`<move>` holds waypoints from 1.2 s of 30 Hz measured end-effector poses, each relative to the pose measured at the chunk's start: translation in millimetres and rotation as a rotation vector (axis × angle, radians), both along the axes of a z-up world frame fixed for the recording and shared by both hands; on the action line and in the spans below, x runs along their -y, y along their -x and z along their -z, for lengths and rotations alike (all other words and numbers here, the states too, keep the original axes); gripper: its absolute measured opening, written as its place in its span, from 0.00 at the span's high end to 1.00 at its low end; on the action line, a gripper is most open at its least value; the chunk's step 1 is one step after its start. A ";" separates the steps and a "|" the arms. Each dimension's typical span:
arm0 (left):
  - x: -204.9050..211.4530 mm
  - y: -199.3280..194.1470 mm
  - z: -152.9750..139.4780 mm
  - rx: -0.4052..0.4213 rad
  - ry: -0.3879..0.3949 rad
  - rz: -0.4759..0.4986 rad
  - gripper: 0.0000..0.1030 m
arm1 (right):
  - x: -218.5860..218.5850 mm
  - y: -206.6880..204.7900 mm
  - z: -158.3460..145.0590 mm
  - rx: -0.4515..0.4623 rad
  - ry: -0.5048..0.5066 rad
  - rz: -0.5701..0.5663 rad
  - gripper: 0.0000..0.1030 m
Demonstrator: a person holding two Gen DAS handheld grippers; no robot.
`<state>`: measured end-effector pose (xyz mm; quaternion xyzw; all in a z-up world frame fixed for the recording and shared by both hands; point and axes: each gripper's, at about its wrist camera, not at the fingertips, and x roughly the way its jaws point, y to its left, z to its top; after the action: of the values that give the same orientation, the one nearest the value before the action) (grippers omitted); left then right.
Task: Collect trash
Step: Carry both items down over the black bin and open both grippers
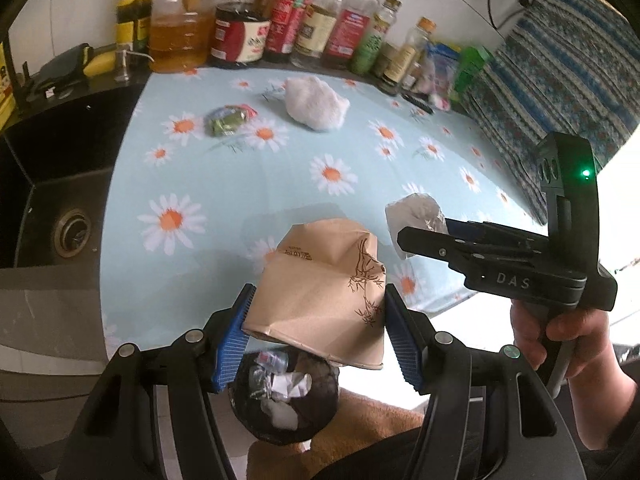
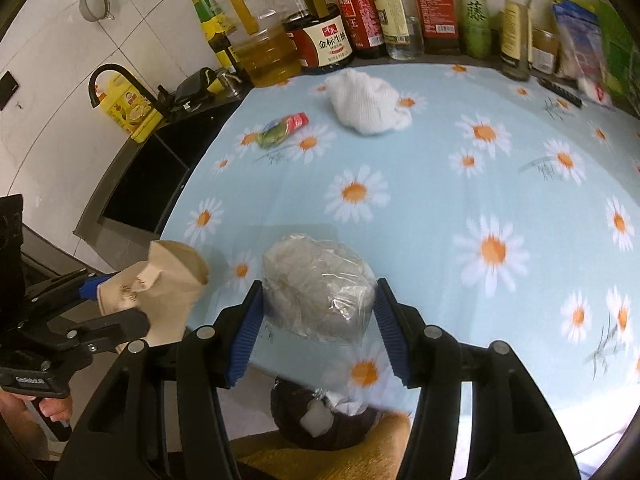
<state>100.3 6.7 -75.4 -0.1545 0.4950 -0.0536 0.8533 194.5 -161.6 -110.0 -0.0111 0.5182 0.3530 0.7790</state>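
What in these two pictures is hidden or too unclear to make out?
- Trash bin: in both views the held crushed paper cup and plastic bag hide its rim.
- Bottles: tops cut off by both views' upper edges.
- Green packet, left view: blurred, unreadable.
- Snack wrapper: print too small.

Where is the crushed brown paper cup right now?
The crushed brown paper cup is clamped in the left hand-held gripper at the near table edge, directly above the black trash bin; in the right wrist view it appears at lower left.

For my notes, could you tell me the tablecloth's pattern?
Light blue tablecloth with white, orange-centred daisies; clearest in the right wrist view.
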 end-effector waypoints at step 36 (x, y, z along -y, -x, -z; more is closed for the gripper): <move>27.5 73.0 118.1 -0.298 0.043 0.127 0.41 | 10.7 110.5 84.0 -0.223 0.059 0.045 0.45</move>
<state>27.3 -20.7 -193.5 -0.1476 0.6235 -0.0944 0.7619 84.0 -172.3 -194.0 0.0170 0.6118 0.3189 0.7237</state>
